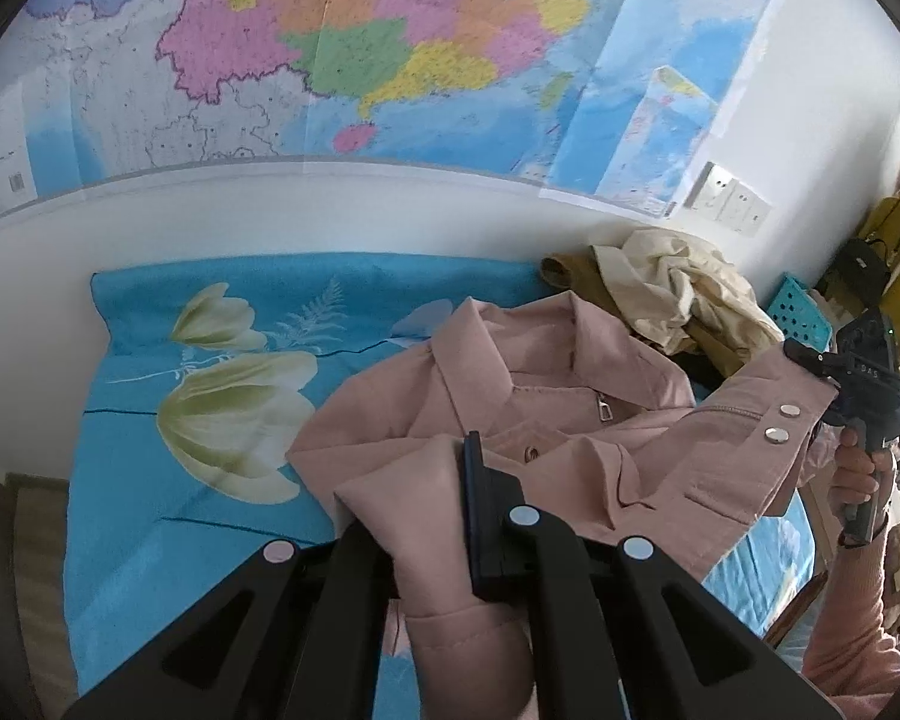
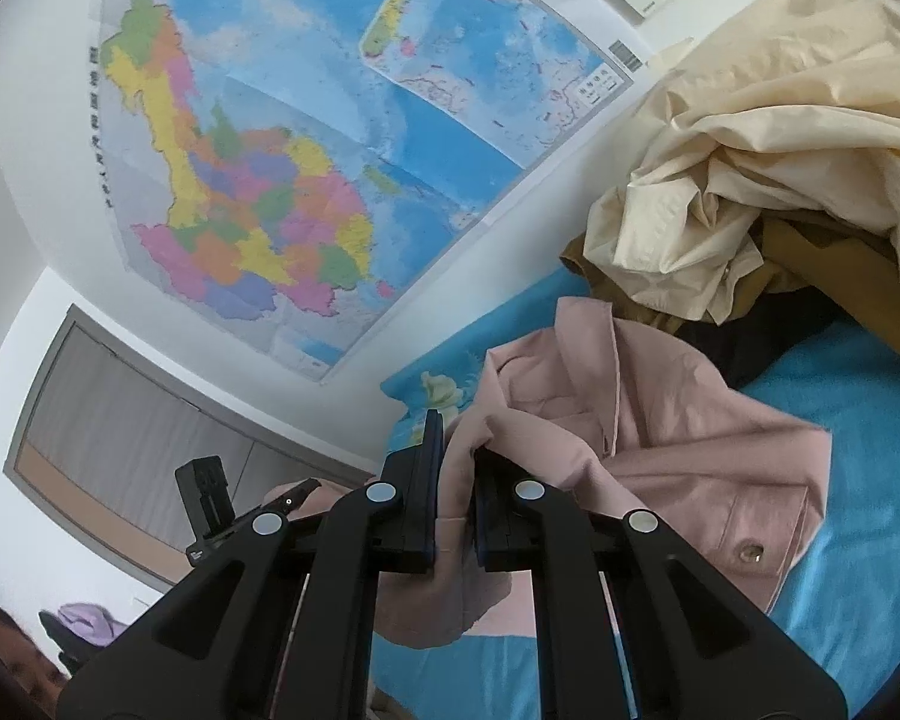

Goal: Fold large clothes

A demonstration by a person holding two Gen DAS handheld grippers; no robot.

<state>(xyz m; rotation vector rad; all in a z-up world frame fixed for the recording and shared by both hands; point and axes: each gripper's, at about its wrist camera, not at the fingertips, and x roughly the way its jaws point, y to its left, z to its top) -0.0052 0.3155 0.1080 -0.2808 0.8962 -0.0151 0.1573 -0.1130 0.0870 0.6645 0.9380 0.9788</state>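
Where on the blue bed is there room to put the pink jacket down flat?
The flower-print blue sheet is bare between the white wall and the pink jacket. It is crowded in the far corner, where the cream and brown clothes pile sits under the wall sockets, touching the jacket's collar.

Left gripper clamped on pink jacket fabric; right gripper pinches its cuff, jacket over blue bedsheet, clothes pile at far edge.

one pink jacket, one heap of clothes, two grippers, one wall map
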